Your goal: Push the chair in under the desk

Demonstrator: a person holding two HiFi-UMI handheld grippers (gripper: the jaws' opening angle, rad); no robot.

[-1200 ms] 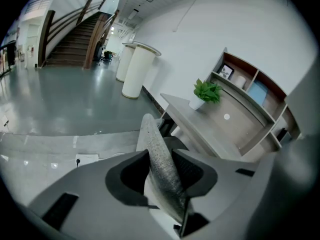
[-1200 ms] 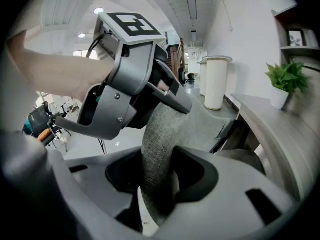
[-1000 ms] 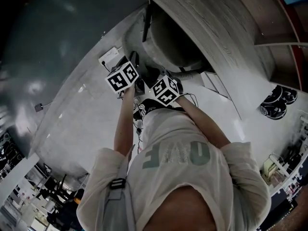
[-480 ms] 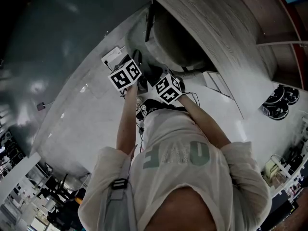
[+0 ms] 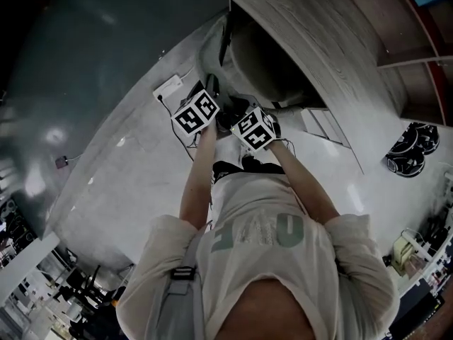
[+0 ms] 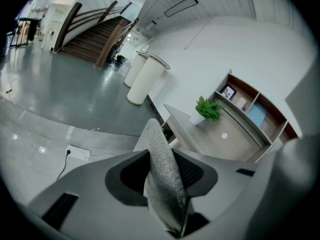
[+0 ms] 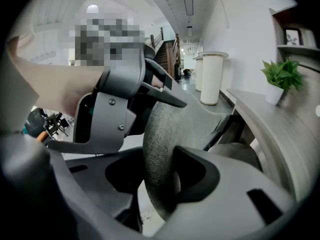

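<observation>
A grey fabric chair stands at the curved wooden desk, its seat partly beneath the desktop. Both grippers hold the top edge of its backrest, side by side. The left gripper is shut on the fabric backrest, which runs up between its dark pads. My right gripper is shut on the same rounded backrest, and the left gripper shows just beside it. In the head view their marker cubes, left and right, hide the jaws.
A white power strip with cables lies on the floor left of the chair. A potted plant sits on the desk below a wall shelf. White round pillars stand beyond. Two black disc-shaped objects rest on the floor at the right.
Both grippers and the backrest have moved forward toward the desk, and the person has stepped after them. The grips look unchanged.
</observation>
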